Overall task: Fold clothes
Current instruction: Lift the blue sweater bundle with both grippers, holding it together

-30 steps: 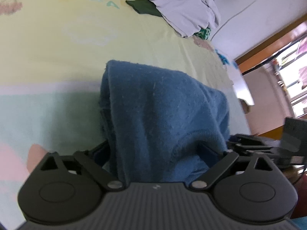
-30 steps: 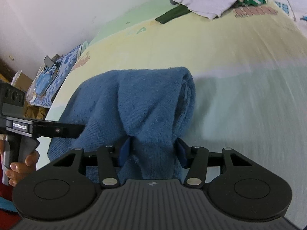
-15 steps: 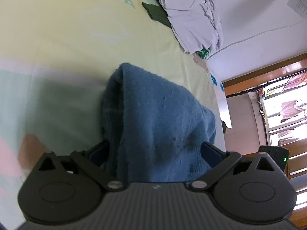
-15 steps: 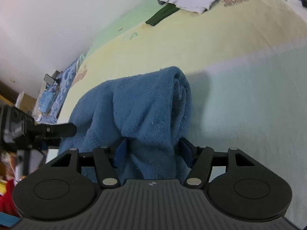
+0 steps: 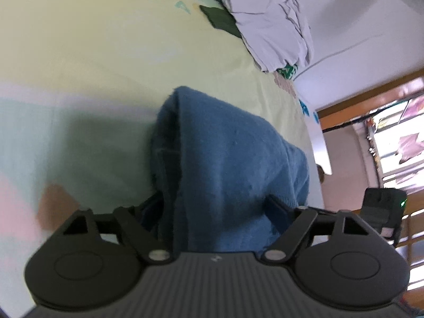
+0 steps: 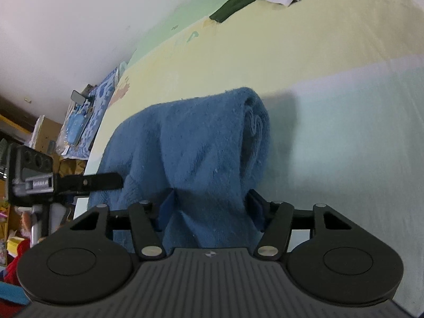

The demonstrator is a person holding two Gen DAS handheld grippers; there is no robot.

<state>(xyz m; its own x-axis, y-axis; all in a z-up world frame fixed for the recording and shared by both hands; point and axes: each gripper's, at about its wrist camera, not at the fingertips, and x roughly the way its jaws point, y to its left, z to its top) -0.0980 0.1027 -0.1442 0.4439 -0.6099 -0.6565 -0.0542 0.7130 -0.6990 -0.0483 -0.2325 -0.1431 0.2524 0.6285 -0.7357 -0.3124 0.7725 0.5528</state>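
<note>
- Left gripper (image 5: pixel 214 206): its two fingers pinch a bunched edge of the blue sweater (image 5: pixel 233 164), which rises from the jaws and drapes forward onto the pastel bedsheet (image 5: pixel 92 61).
- Blue sweater (image 6: pixel 196 153): held up between both tools as a folded hump above the sheet.
- Right gripper (image 6: pixel 209 209): fingers clamped on the sweater's other end; the left gripper's finger shows at left, level, touching the cloth.
- Far edge: heap of pale clothes (image 5: pixel 273 23).

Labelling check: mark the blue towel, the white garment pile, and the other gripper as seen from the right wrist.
blue towel (image 5: pixel 233 164), left wrist view, on its top face.
white garment pile (image 5: pixel 270 34), left wrist view, on its middle.
left gripper (image 6: pixel 106 181), right wrist view, on its black finger.
</note>
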